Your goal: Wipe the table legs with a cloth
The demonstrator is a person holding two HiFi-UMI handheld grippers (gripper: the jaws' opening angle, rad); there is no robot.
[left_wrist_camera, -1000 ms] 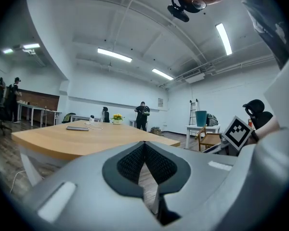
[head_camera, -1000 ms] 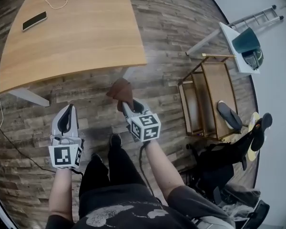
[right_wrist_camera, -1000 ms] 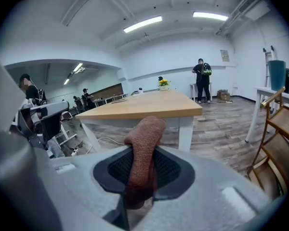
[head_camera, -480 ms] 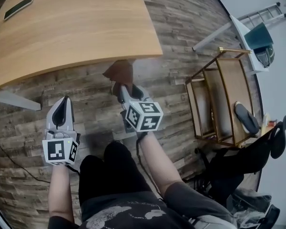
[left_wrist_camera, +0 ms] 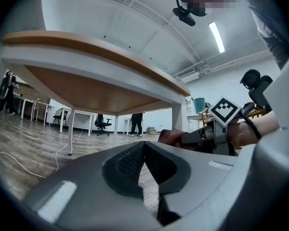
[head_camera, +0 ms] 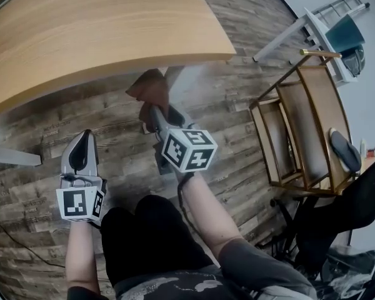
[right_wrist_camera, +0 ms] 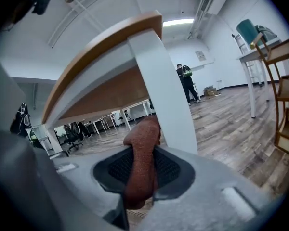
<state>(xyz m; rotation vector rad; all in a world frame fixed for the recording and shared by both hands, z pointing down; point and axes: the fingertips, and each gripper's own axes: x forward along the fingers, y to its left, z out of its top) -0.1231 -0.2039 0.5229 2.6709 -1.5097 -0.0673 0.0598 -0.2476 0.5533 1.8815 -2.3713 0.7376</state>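
Above the wood floor [head_camera: 231, 124], the right claw [head_camera: 156, 114] pinches a brown cloth [head_camera: 149, 87], with the table leg [right_wrist_camera: 168, 95] at 1 o'clock. The left claw [left_wrist_camera: 143, 146] is pressed together.

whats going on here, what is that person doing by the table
A person holds a gripper in each hand beside the wooden table. The right gripper is clamped on a brown cloth, held up at the white table leg under the corner; actual contact is hard to confirm. The left gripper is shut and empty, off to the side.
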